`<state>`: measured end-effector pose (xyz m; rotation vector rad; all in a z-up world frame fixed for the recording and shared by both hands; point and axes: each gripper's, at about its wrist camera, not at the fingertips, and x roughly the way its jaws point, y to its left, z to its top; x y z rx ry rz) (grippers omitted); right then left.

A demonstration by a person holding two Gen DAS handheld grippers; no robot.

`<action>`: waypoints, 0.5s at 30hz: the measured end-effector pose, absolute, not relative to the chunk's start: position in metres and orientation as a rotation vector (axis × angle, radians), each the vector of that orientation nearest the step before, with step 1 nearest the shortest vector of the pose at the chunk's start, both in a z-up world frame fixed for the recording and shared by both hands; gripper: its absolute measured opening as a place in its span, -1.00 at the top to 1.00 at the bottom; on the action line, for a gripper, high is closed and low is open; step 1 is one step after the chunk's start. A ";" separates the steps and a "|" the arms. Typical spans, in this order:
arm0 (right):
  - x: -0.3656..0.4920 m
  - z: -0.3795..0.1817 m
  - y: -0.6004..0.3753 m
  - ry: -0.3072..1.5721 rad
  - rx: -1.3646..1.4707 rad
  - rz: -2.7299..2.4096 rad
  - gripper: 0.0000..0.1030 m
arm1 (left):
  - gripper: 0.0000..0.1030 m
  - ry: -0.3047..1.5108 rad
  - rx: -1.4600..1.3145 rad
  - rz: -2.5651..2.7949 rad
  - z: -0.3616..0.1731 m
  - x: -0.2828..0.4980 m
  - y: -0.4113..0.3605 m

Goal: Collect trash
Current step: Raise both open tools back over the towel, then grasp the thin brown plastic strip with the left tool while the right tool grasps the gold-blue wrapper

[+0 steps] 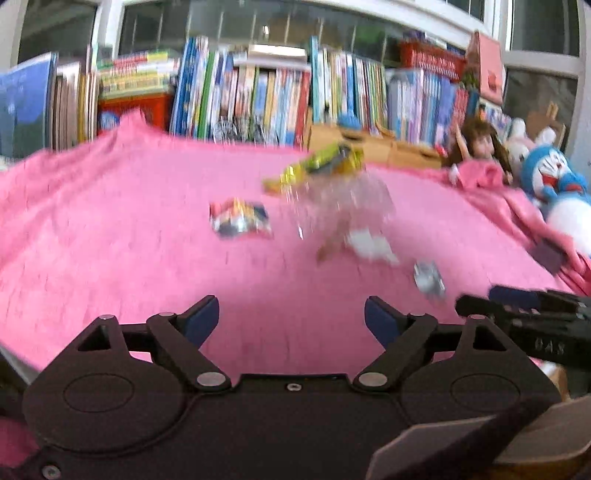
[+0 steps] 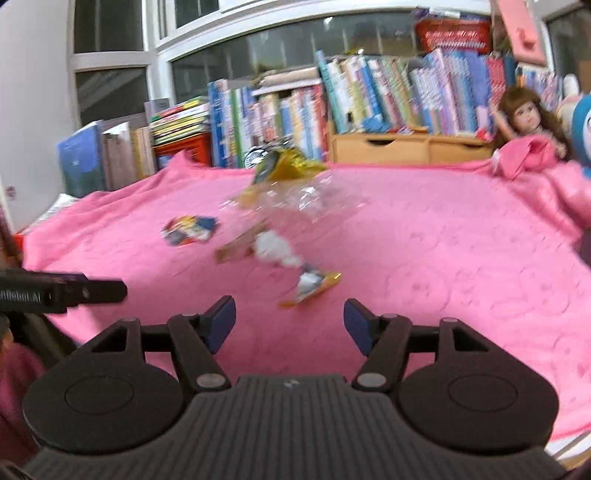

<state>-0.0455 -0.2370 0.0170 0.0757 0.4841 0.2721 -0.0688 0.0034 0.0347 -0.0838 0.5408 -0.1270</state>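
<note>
Both tools are wide open and hold nothing: the left tool and the right tool. Past them, on the pink blanket, lies a clear bag with wrappers around it, too blurry to count. Only the left view shows the blue plush whole. Books stand behind.

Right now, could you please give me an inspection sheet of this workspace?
Surface: pink blanket, wrinkled at the edges.
Job's things: clear plastic bag, yellow wrapper at its far end, multicoloured wrapper, brown wrapper, white crumpled piece, small silver wrapper; all blurred.
Clutter: doll and blue plush toy at the right edge.
Grippers: left gripper open, empty; right gripper open, empty.
Cables: nothing seen.
Surroundings: books, wooden drawers, windows.
</note>
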 end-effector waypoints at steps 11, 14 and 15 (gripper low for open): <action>-0.010 -0.005 -0.226 0.506 0.036 0.229 -0.49 | -0.75 0.471 -0.038 -0.164 0.018 0.009 -0.028; -0.004 -0.009 -0.223 0.509 0.028 0.223 -0.48 | -0.64 0.488 -0.061 -0.191 0.011 0.026 -0.032; -0.002 -0.010 -0.222 0.509 0.026 0.220 -0.47 | -0.60 0.491 -0.065 -0.196 0.009 0.031 -0.034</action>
